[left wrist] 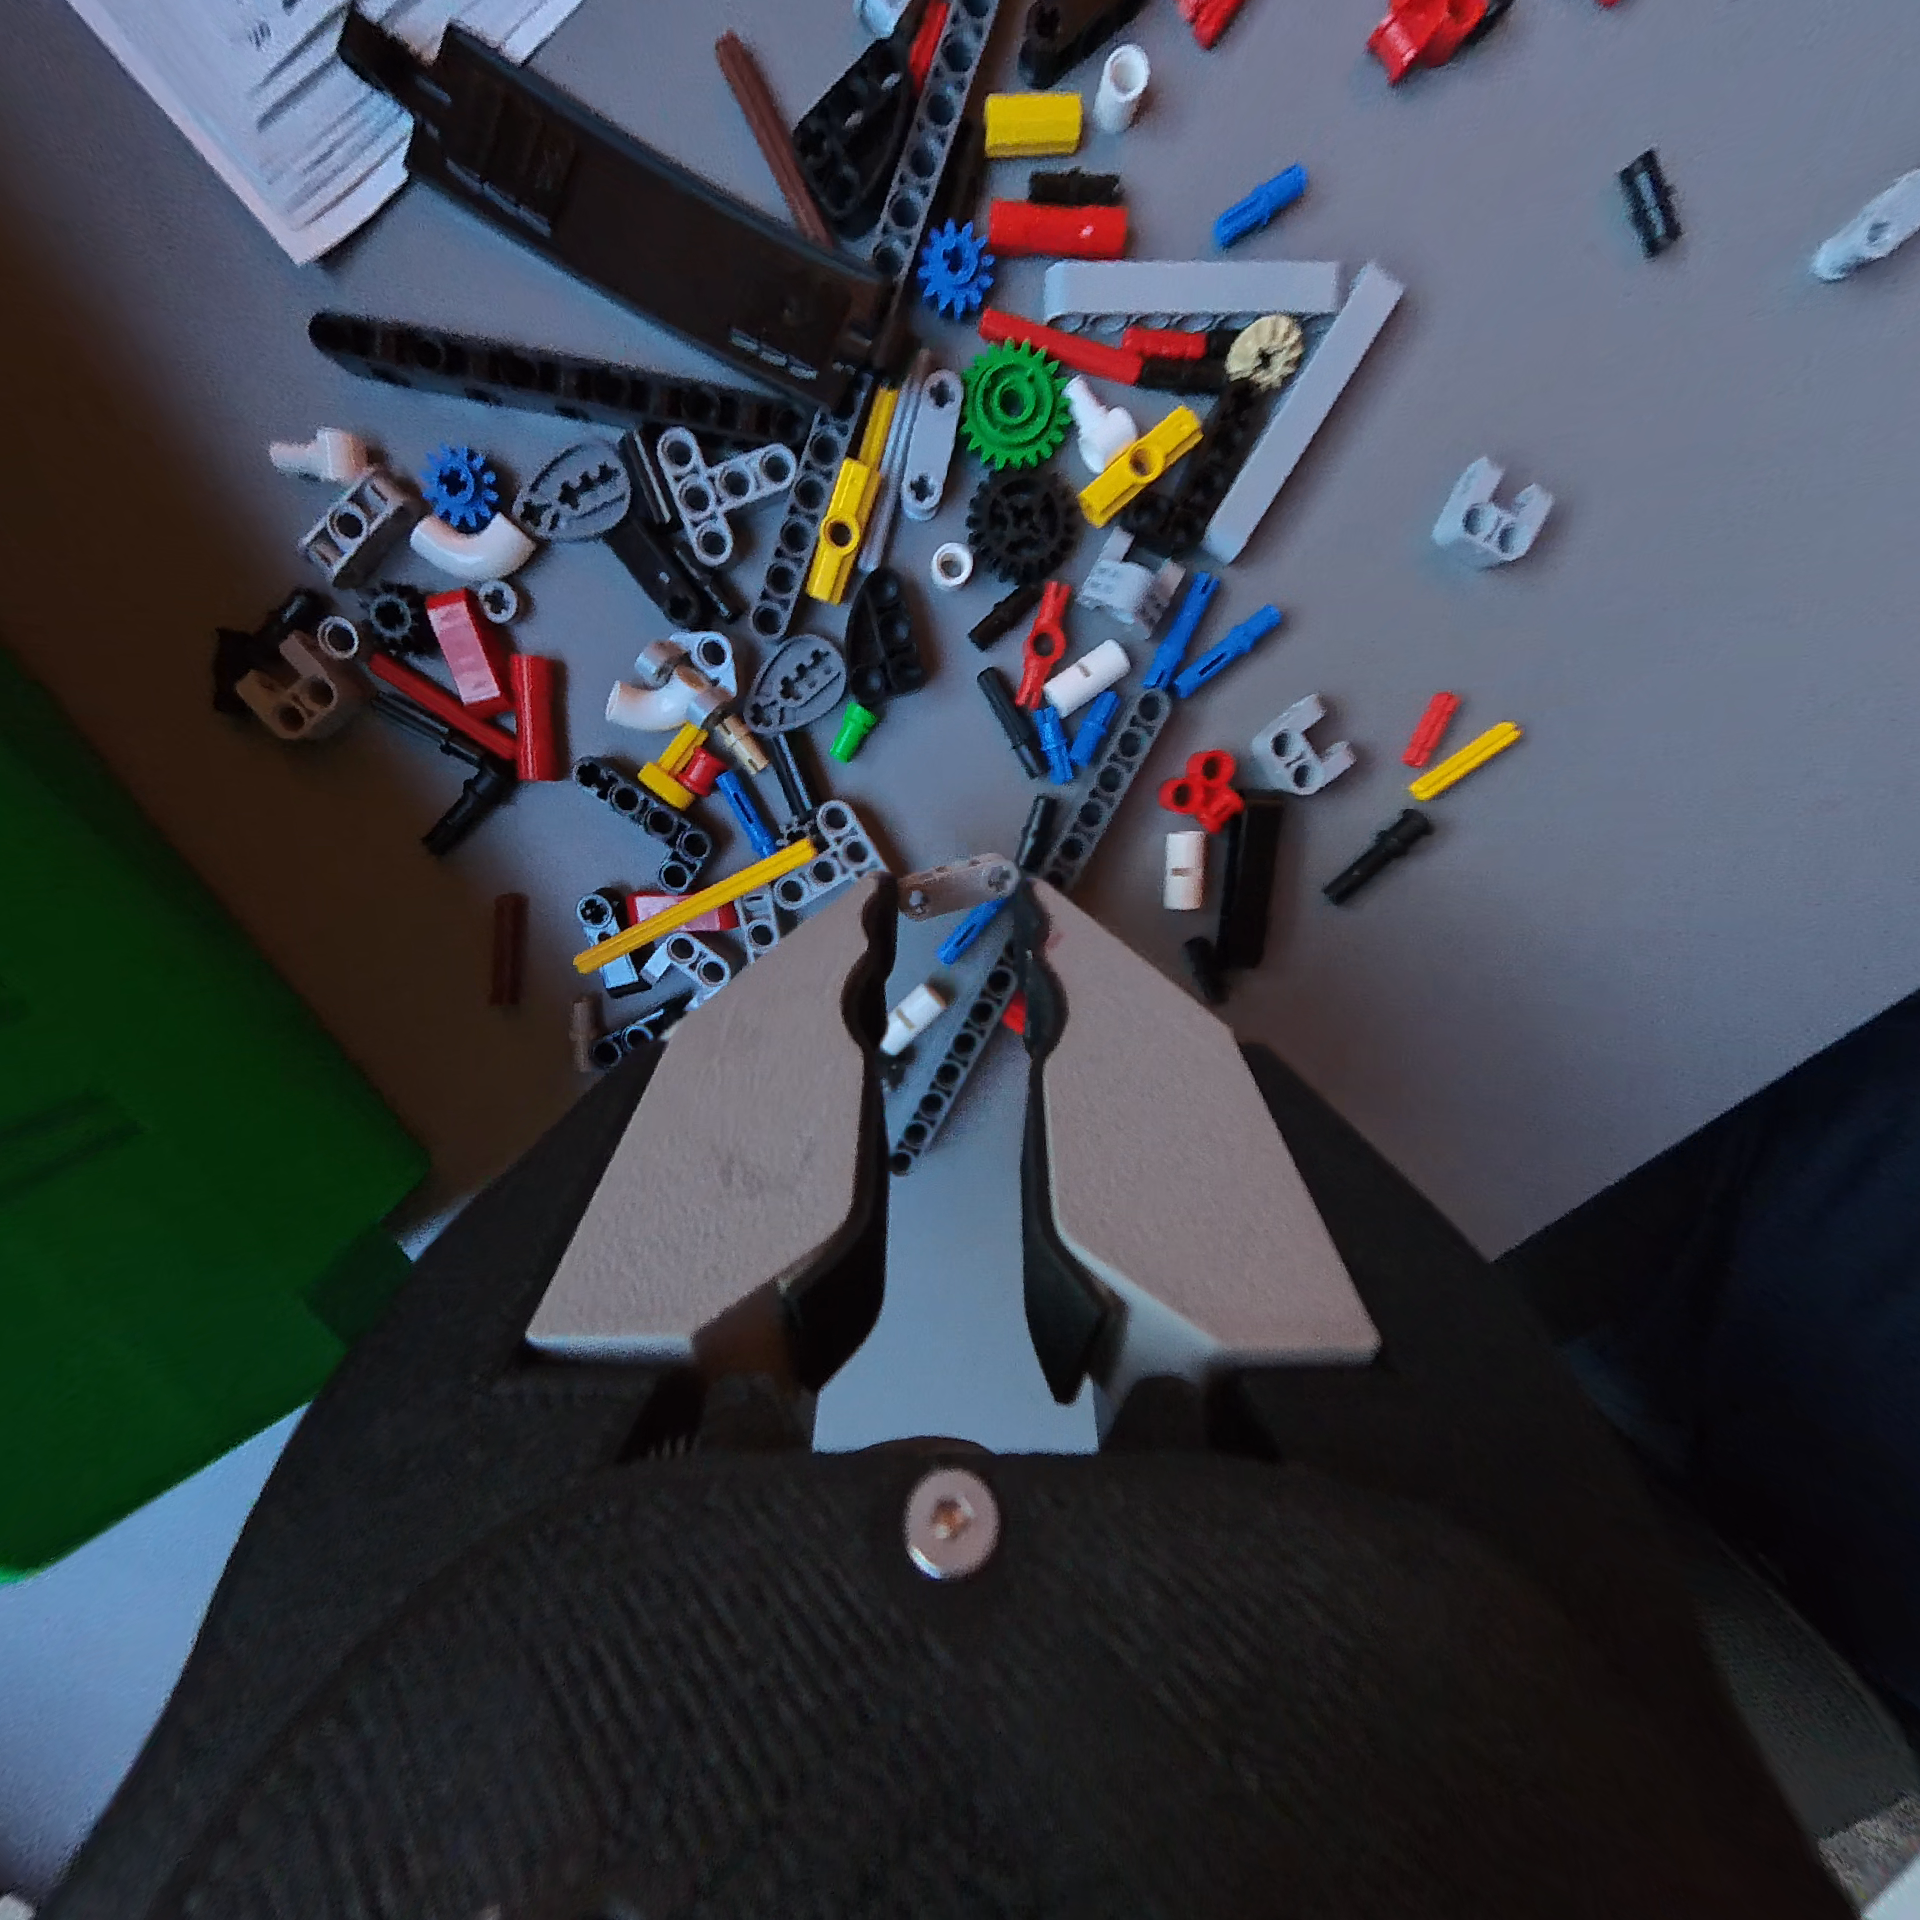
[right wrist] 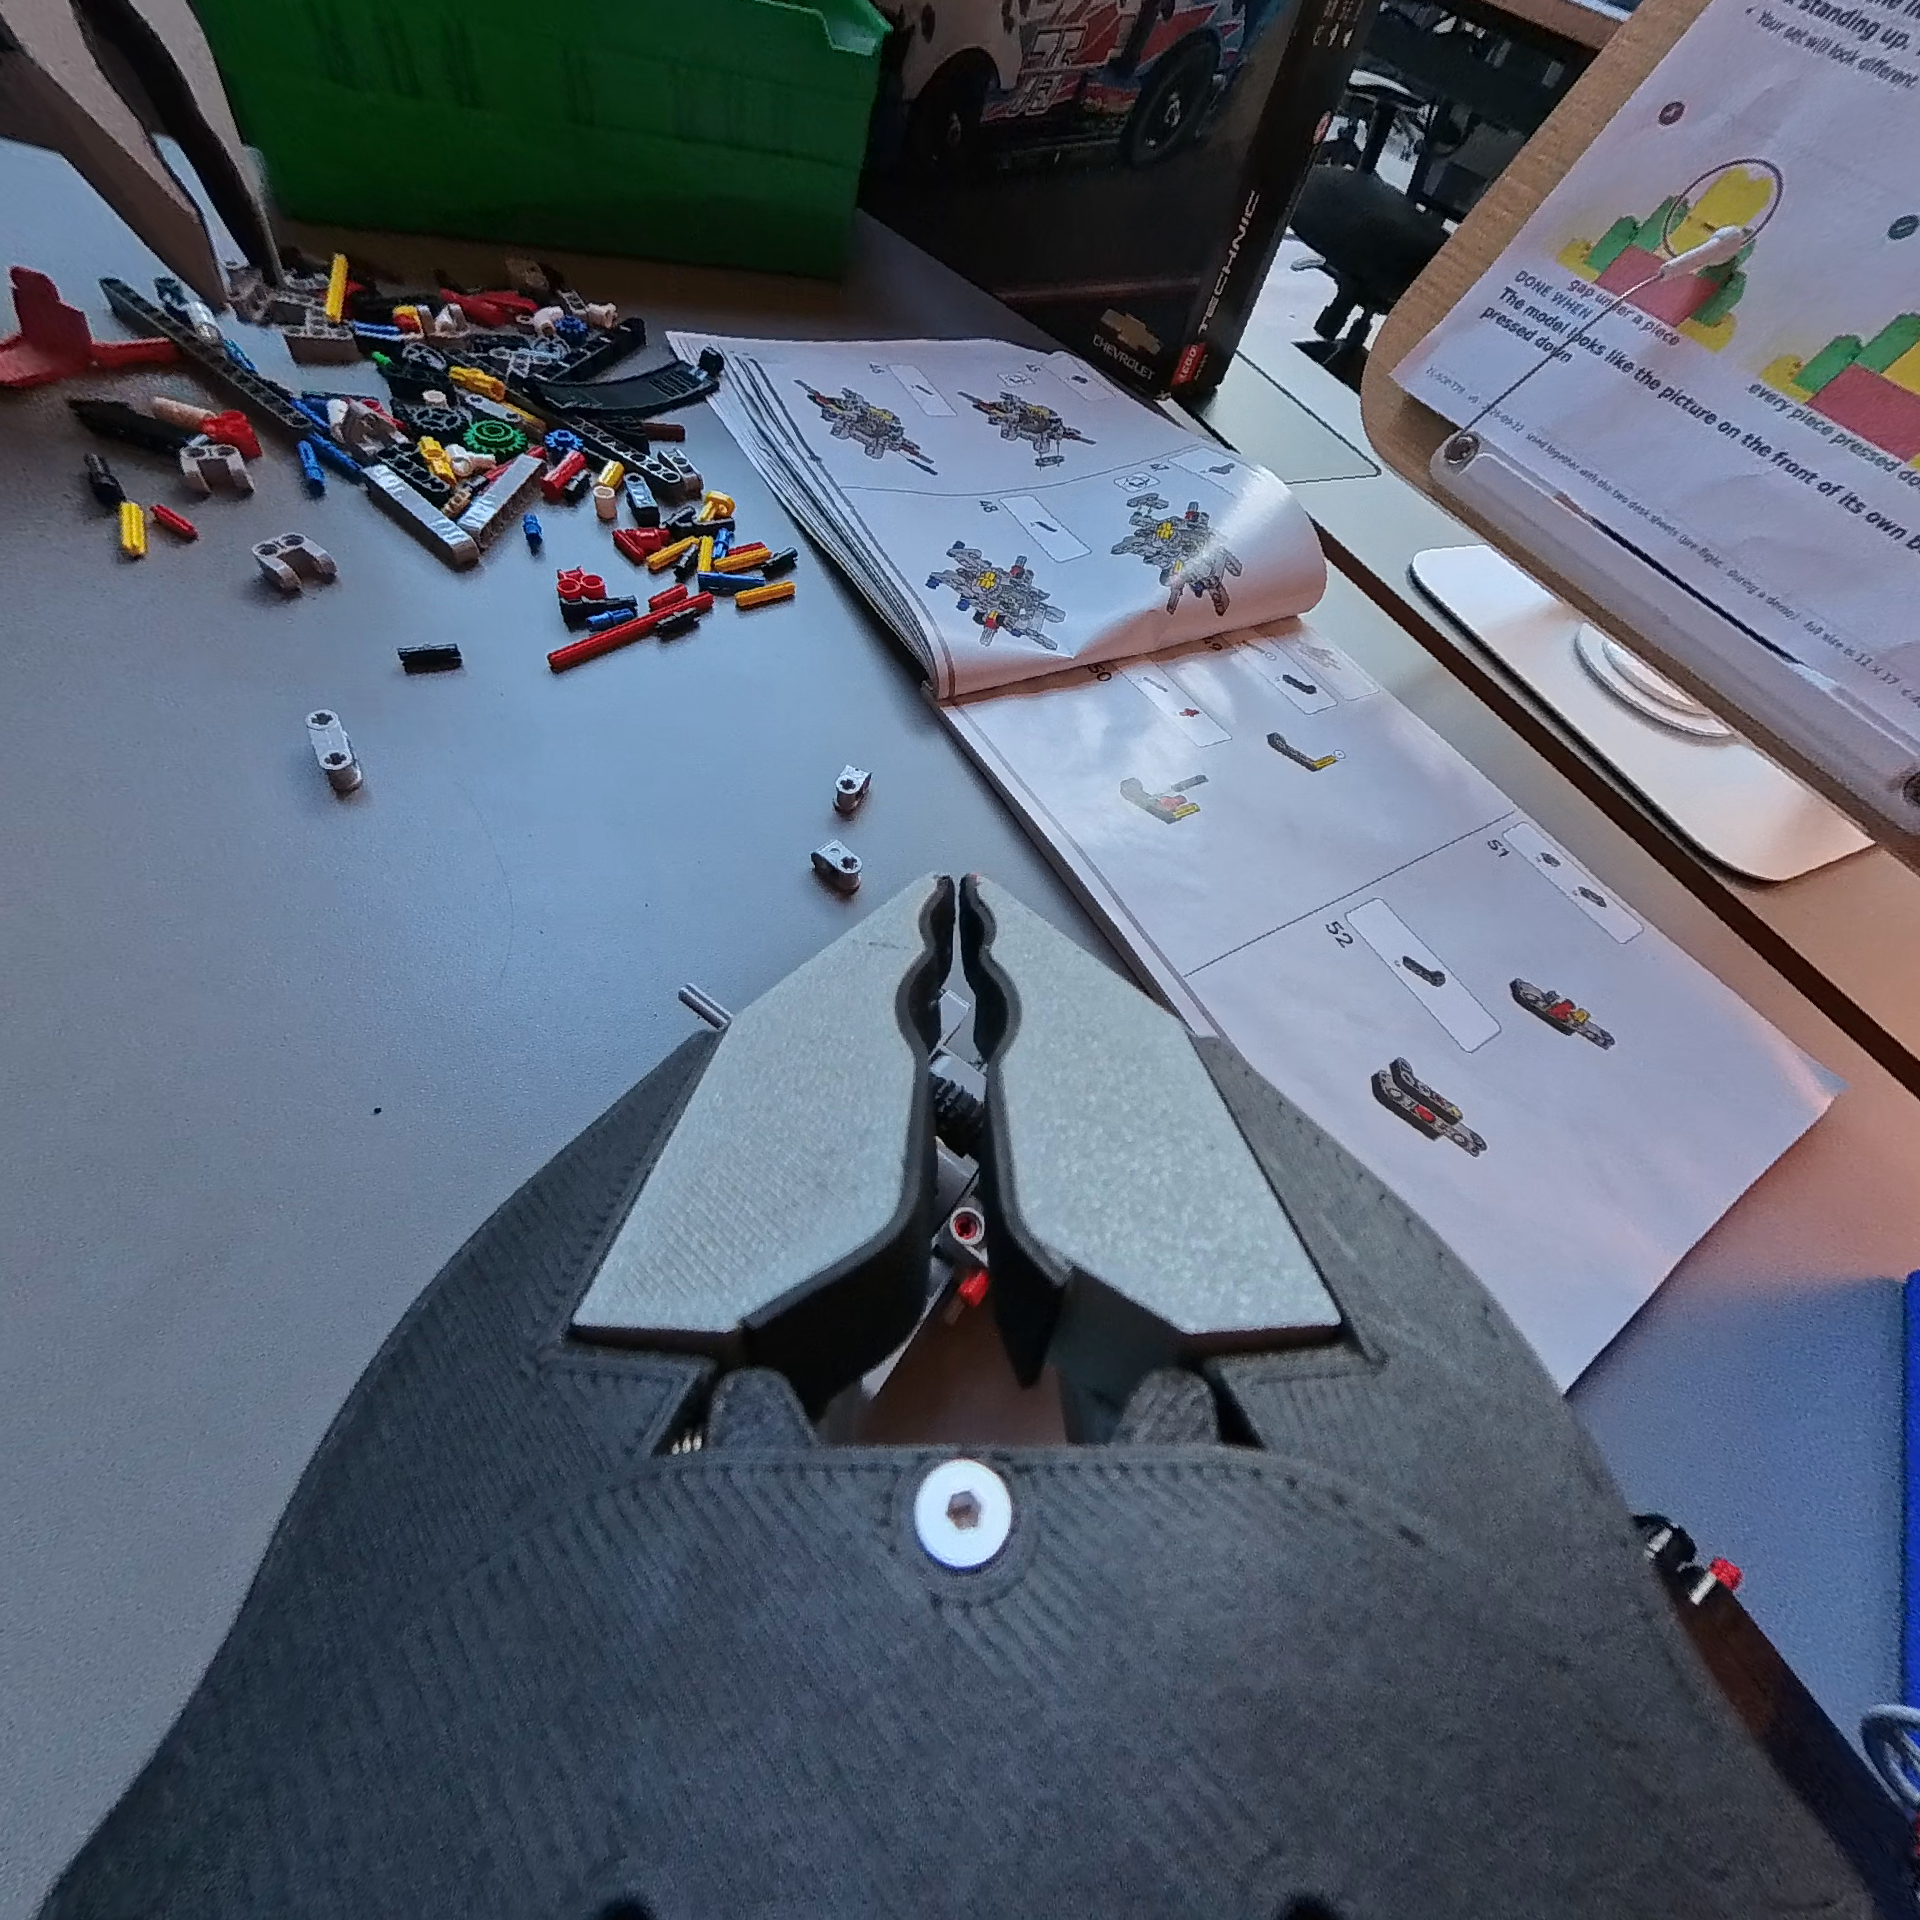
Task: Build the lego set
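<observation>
Both views are dim and cool-toned, with strong wide-angle bending toward the edges. The left wrist view is soft throughout, the scattered plastic building pieces (left wrist: 935, 499) slightly smeared. The right wrist view is sharper; window light glares on the open glossy instruction booklet (right wrist: 1195, 644) and sheens across the grey table (right wrist: 312, 987).

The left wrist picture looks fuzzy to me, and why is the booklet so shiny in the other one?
Left wrist view: soft all over, the toy parts smeared, the green bin a blur, edges bent by the wide lens. Right wrist view: sharper; light glares off the glossy instruction booklet, whose curled page catches it, and the grey table has a dull sheen.
</observation>
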The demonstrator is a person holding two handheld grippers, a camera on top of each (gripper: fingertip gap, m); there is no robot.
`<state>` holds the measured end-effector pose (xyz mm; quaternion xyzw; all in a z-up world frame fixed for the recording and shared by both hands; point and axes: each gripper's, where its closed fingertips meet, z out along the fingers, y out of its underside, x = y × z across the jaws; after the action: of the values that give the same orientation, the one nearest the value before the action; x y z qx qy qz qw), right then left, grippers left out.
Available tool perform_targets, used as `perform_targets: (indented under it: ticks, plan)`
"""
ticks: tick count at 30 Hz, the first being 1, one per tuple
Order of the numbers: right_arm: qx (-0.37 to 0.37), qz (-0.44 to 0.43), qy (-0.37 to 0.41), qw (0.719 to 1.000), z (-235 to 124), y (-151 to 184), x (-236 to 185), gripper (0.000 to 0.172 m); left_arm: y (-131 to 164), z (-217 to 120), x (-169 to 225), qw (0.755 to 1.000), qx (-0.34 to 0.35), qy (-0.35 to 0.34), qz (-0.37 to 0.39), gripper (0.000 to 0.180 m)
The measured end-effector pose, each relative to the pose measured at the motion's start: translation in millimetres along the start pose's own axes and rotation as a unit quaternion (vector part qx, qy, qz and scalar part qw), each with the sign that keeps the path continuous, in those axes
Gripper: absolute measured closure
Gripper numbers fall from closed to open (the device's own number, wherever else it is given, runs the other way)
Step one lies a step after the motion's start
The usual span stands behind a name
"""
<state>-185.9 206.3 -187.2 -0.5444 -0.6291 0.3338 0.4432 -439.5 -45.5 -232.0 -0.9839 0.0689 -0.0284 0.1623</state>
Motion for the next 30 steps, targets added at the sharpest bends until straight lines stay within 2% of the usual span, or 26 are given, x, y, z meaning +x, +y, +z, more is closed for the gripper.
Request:
perform_targets:
  ticks: [8,14,18,24,30]
  plan:
    - [-0.002,-0.002,-0.002,1.000,1,0,-1,0.172,-43,-2,48,0.997,0.034,0.027,0.069,0.160]
    - [-0.003,-0.005,-0.002,1.000,1,0,-2,0.172,-94,20,113,0.985,0.050,0.088,0.140,0.160]
    - [-0.001,-0.007,-0.003,1.000,1,-1,-2,0.172,-118,41,148,0.976,0.039,0.116,0.178,0.160]
    - [-0.002,-0.012,-0.006,1.000,1,-2,-4,0.172,-134,66,179,0.969,0.023,0.151,0.196,0.160]
    - [-0.001,-0.014,-0.009,1.000,1,-3,-5,0.172,-142,67,182,0.968,0.030,0.159,0.190,0.160]
